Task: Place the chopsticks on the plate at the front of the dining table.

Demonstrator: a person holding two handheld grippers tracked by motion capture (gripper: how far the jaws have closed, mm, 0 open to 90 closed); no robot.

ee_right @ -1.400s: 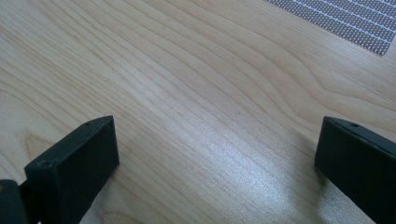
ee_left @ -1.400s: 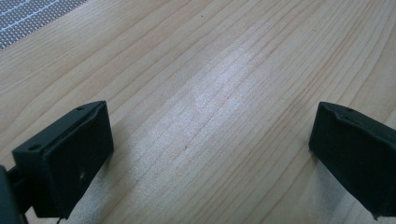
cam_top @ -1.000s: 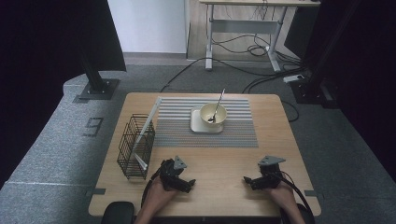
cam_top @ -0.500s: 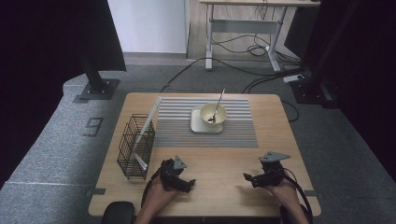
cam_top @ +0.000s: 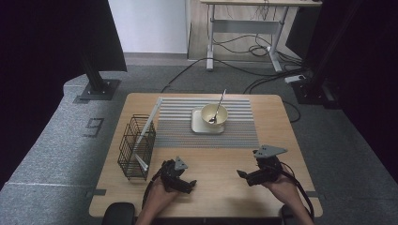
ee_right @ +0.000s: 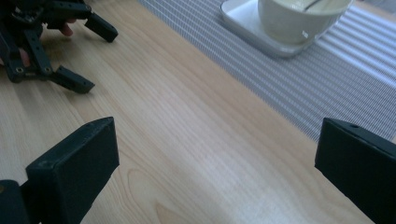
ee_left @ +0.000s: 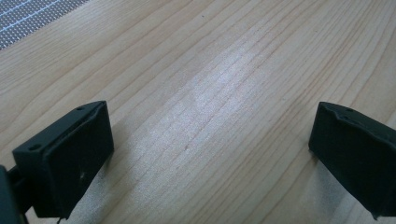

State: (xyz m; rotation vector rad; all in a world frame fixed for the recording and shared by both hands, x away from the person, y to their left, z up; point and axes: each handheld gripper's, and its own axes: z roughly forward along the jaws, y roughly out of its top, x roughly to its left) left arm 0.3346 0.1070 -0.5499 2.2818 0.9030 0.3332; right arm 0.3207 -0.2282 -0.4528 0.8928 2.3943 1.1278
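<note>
1. Both grippers sit low over the bare wood, and each one has its jaws wide apart with nothing between them.
2. Up ahead of the right gripper and a bit to its left is the bowl. It stands on a small white plate, well away from the jaws.
3. A spoon leans inside the bowl with its handle poking up and back.
4. The left gripper rests near the front edge, pointing toward the right one. A black wire basket stands to its left and a little ahead, with two pale sticks in it.
5. My guess is that the right gripper goes for the bowl or the spoon next. To do it well, lift up first, go forward slowly, and keep the jaws wide until they are around the thing.
6. Come at the spoon handle from above, or the bowl may tip or slide off its plate.
7. The table is light wood with a grey striped mat under the plate.
8. Past the table lies grey carpet, dark stands, loose cables and another desk by a white wall.
</note>
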